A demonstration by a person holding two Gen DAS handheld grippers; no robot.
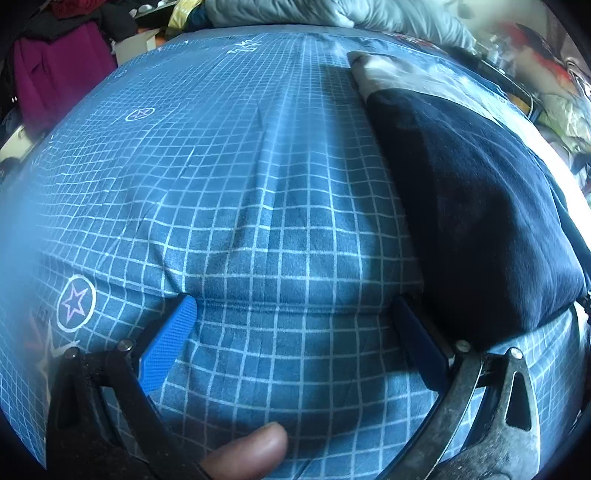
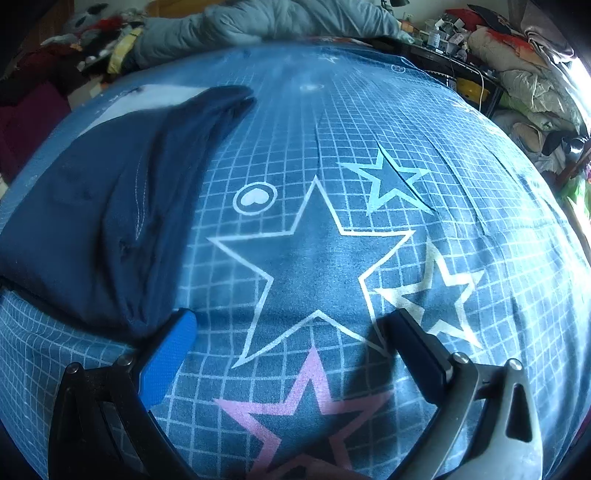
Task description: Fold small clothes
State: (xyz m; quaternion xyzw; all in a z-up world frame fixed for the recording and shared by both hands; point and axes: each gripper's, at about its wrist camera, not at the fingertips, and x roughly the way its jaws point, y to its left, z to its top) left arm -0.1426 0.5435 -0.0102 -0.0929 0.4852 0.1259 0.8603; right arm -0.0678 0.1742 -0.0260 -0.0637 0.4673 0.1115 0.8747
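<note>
Navy garment [image 1: 476,206] lies on the bed's blue grid-print sheet [image 1: 258,184], already bunched or partly folded into a long dark slab; a paler grey-white piece of cloth [image 1: 388,72] shows at its far end, whether part of it or under it I cannot tell. Long axis runs away from me, near edge to far edge of the bed. It sits between my two grippers: to the right of my left gripper [image 1: 295,325], its near corner just beside that gripper's right finger, and to the left of my right gripper [image 2: 291,336], near corner just beside the left blue pad [image 2: 168,363]. Judged about equally near to both. Both grippers spread wide, holding nothing, low over the sheet. Sheet ahead of the right gripper carries printed stars [image 2: 314,266], no objects. Nothing blocks either approach. A grey quilt [image 2: 258,22] and piled clutter [image 2: 524,81] lie beyond the far edge, well apart.
</note>
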